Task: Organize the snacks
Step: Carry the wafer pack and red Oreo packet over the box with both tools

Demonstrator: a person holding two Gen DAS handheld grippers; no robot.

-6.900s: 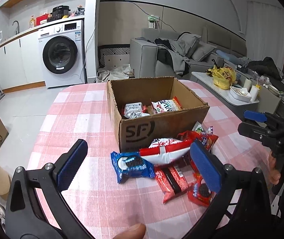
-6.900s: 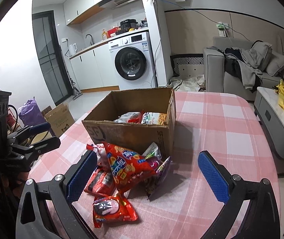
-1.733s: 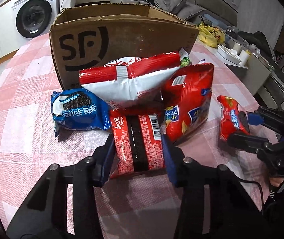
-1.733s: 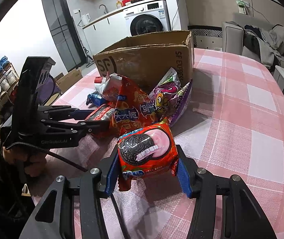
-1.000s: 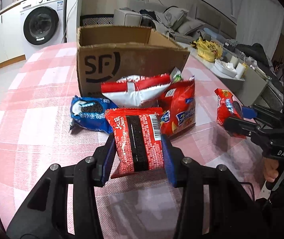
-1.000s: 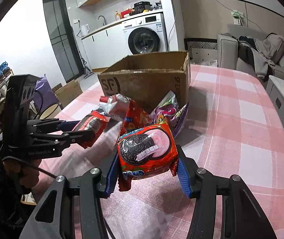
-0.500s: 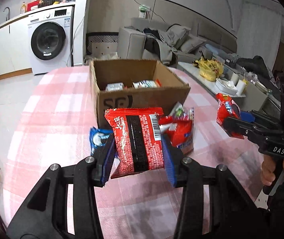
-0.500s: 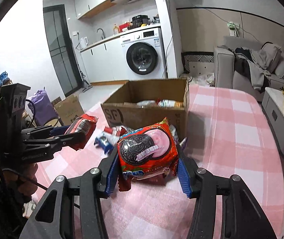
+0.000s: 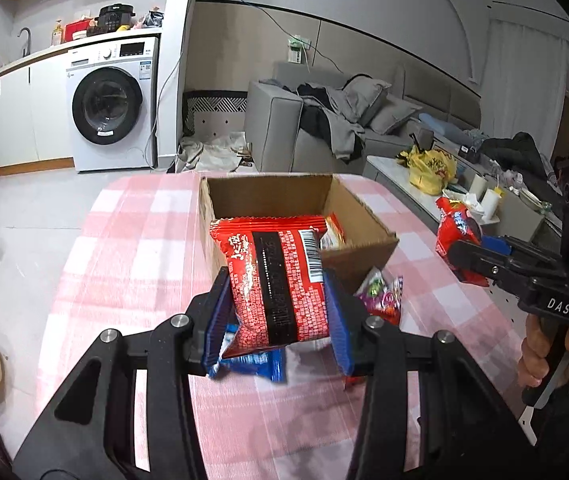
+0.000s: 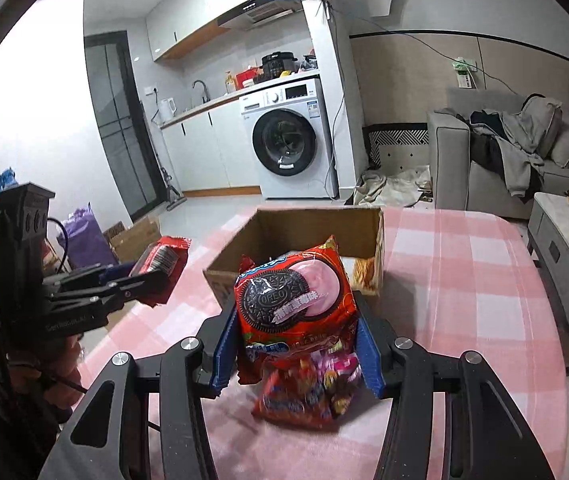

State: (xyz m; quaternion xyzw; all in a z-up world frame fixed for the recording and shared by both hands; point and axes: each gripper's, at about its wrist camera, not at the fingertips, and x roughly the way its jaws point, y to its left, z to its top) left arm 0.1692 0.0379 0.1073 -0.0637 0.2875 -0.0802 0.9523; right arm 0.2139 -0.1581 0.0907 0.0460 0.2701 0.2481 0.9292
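Note:
My left gripper [image 9: 278, 312] is shut on a red snack packet with a black stripe [image 9: 276, 280], held in the air in front of the open cardboard box [image 9: 360, 216]. My right gripper [image 10: 296, 344] is shut on a red Oreo packet [image 10: 294, 300], held above the table before the same box [image 10: 312, 224]. Each gripper shows in the other's view, the right [image 9: 468, 258] and the left [image 10: 152, 274]. Several snack packets lie on the table below: a blue one [image 9: 262, 364], a purple one [image 9: 376, 292], a red bag [image 10: 304, 396].
The round table has a pink checked cloth [image 9: 124, 240]. The box holds a few packets [image 9: 334, 234]. A washing machine [image 9: 108, 108], a grey sofa [image 9: 324, 128] and a low coffee table [image 9: 464, 196] stand beyond the table.
Both grippers have risen higher with their packets and moved closer to the box; the loose snacks on the table now sit lower under the held packets.

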